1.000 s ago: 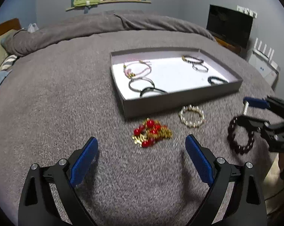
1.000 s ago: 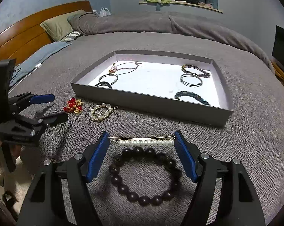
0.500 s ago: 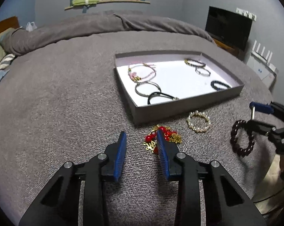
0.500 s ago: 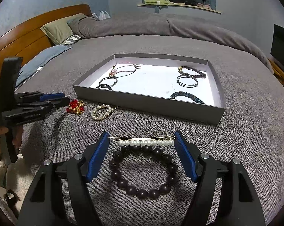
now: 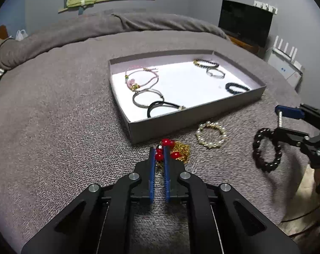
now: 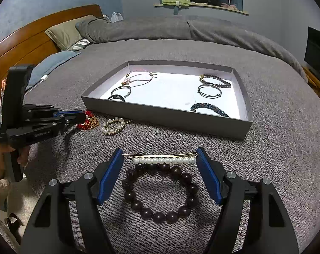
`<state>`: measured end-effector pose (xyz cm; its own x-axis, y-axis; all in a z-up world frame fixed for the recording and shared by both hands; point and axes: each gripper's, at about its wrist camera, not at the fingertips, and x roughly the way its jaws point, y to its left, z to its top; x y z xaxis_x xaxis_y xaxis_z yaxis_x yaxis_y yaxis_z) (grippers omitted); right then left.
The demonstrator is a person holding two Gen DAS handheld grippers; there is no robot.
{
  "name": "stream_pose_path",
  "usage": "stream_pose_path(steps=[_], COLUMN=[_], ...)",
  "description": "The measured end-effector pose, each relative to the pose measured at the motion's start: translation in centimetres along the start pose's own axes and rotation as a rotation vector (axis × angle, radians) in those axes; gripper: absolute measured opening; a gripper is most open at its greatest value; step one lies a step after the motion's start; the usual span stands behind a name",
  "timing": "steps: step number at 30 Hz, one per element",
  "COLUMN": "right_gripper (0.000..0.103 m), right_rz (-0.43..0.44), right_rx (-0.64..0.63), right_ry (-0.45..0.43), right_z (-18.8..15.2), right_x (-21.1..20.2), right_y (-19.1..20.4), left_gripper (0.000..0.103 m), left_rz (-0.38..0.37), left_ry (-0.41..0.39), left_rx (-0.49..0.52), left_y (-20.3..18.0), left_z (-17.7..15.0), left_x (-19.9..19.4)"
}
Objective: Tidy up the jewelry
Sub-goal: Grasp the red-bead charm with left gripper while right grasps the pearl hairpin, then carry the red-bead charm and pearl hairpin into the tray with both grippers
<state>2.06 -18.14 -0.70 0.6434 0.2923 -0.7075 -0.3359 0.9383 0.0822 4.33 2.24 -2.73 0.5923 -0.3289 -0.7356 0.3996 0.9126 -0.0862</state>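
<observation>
A grey tray (image 5: 194,114) (image 6: 166,116) on the grey bedspread holds several bracelets. My left gripper (image 5: 159,151) (image 6: 79,116) is shut on a red-bead and gold-chain piece (image 5: 177,150) (image 6: 88,122) lying just in front of the tray. A round pearl clip (image 5: 210,135) (image 6: 113,126) lies to its right. My right gripper (image 6: 160,158) (image 5: 276,119) is open, low over the bedspread. A dark-bead bracelet (image 6: 160,192) (image 5: 266,150) lies between its fingers, with a pearl hair pin (image 6: 164,158) at its fingertips.
The bed has pillows (image 6: 66,31) and a wooden headboard (image 6: 22,44) at the left. A rolled grey duvet (image 5: 96,29) lies behind the tray. A black screen (image 5: 244,21) and a white router (image 5: 285,63) stand at the right.
My left gripper went from wide open to shut on the red-bead piece and moved forward to it. My right gripper stayed open over the dark bracelet.
</observation>
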Motion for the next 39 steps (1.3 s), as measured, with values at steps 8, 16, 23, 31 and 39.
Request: stream_pose_path(steps=[8, 16, 23, 31, 39], right_gripper=[0.070, 0.070, 0.070, 0.070, 0.070], right_rz=[-0.006, -0.009, -0.031, -0.066, -0.044], right_rx=[0.006, -0.017, -0.025, -0.013, 0.005], right_ry=[-0.022, -0.061, -0.109, -0.118, -0.036], right_z=[0.4, 1.9, 4.7, 7.4, 9.5], right_x=[-0.7, -1.8, -2.1, 0.7, 6.4], right_y=[-0.3, -0.4, -1.4, -3.1, -3.2], left_gripper=[0.008, 0.008, 0.008, 0.008, 0.008], left_rz=[-0.029, -0.060, -0.073, -0.079, -0.198], left_ry=[-0.121, -0.195, -0.191, -0.151, -0.065], left_rx=[0.032, 0.088, 0.108, 0.148, 0.106], left_y=[-1.0, -1.9, -2.4, -3.1, -2.3], left_z=[1.9, 4.9, 7.4, 10.2, 15.1], left_x=[-5.4, -9.1, -7.9, -3.2, 3.8])
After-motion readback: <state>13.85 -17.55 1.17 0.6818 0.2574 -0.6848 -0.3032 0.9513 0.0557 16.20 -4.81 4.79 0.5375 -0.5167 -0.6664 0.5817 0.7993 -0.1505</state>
